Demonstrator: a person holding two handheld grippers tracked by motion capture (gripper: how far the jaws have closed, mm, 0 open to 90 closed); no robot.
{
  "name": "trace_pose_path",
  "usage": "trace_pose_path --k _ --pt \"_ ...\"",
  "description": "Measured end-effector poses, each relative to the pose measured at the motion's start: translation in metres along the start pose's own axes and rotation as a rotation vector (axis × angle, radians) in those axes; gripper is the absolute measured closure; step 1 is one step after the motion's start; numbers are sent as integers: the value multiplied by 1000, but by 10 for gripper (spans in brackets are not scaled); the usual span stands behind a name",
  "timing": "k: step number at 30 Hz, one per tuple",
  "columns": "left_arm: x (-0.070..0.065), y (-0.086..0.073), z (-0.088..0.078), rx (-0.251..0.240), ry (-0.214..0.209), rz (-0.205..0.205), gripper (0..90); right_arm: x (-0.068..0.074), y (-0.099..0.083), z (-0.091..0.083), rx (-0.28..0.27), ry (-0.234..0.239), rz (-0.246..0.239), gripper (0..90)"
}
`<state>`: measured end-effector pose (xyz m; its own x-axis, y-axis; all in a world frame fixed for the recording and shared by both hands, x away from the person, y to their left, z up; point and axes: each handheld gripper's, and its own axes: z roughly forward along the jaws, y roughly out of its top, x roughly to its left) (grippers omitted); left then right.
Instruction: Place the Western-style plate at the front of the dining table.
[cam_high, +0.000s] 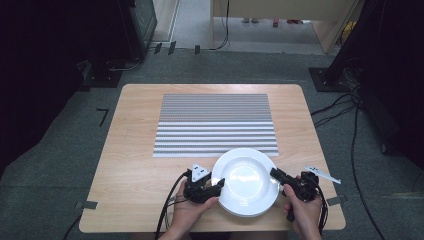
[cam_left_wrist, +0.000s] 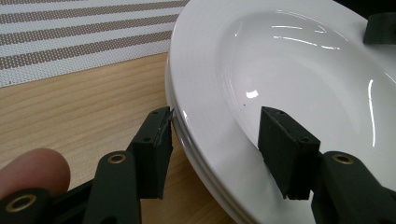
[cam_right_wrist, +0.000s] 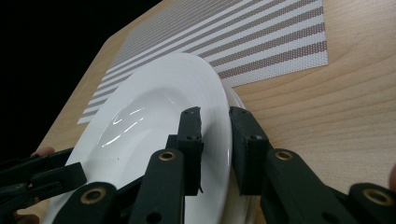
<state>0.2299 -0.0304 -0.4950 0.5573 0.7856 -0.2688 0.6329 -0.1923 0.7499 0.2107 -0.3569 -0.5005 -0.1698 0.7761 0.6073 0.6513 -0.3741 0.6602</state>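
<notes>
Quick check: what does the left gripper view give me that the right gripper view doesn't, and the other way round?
Left gripper view: the left tool astride the top plate at its rim, a second plate edge-on beneath it, and a fingertip. Right gripper view: the right tool pinched on the opposite rim, and the placemat corner. Shared: the white plates, striped placemat and wooden table.

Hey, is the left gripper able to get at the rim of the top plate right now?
Probably yes: the left gripper already straddles the rim of the top plate, one jaw outside, one over the bowl, nothing between.
</notes>
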Motion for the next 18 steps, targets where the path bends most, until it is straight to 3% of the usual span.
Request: trace_pose_path --k 4,9,11,14,15,18 --pt "-1 1 0 7 8 4 460 1 1 0 -7 14 6 766" --pt "2 2 1 15 -12 -27 458 -1 3 1 -5 32 12 766" --pt "4 2 1 17 -22 -35 460 -2 4 2 -24 69 36 774" --pt "4 2 1 16 -24 -40 466 -1 5 2 -39 85 42 775" --pt "4 2 1 13 -22 -39 469 0 6 2 -56 116 56 782" --pt "4 1 1 3 -21 -46 477 5 6 1 -69 126 36 788"
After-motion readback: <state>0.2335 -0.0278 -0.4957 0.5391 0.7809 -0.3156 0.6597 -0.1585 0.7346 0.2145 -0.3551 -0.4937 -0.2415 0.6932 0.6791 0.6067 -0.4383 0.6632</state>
